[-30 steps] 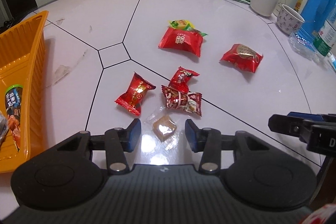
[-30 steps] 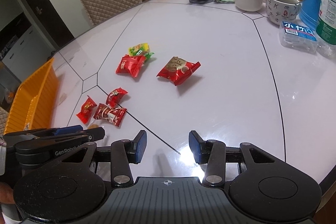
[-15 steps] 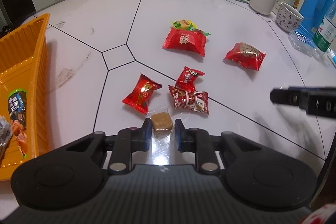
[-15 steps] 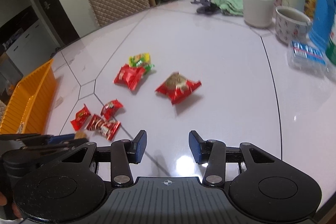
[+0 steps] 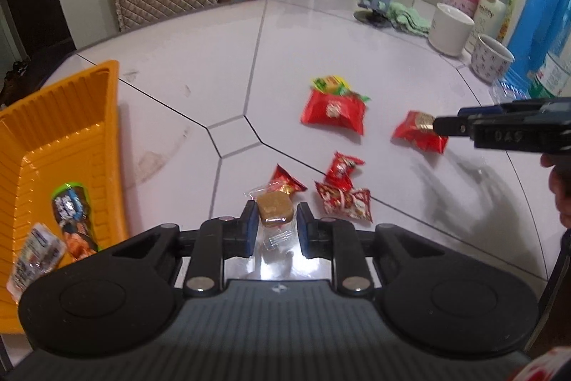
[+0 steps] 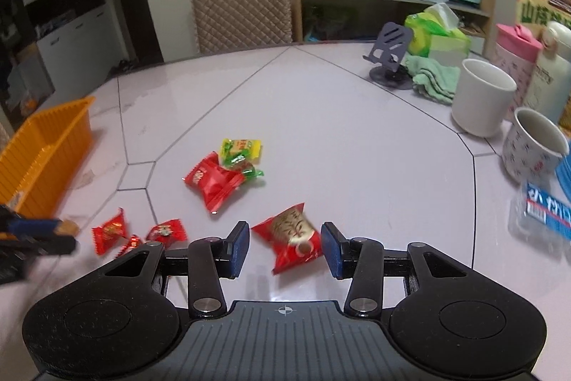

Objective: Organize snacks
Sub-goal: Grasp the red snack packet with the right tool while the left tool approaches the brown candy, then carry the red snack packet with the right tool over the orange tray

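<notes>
Mug (image 6: 534, 145), box (image 6: 542, 207) lettering possibly "小竹"

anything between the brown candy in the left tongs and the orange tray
Nothing visible. The left tongs are shut on the brown candy, and the orange tray sits off to their left with only bare table between. The red snack packets lie on the other side, toward the right tongs.

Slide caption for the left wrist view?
Left tongs shut on clear-wrapped brown candy; orange tray left, red snacks beyond.
</notes>
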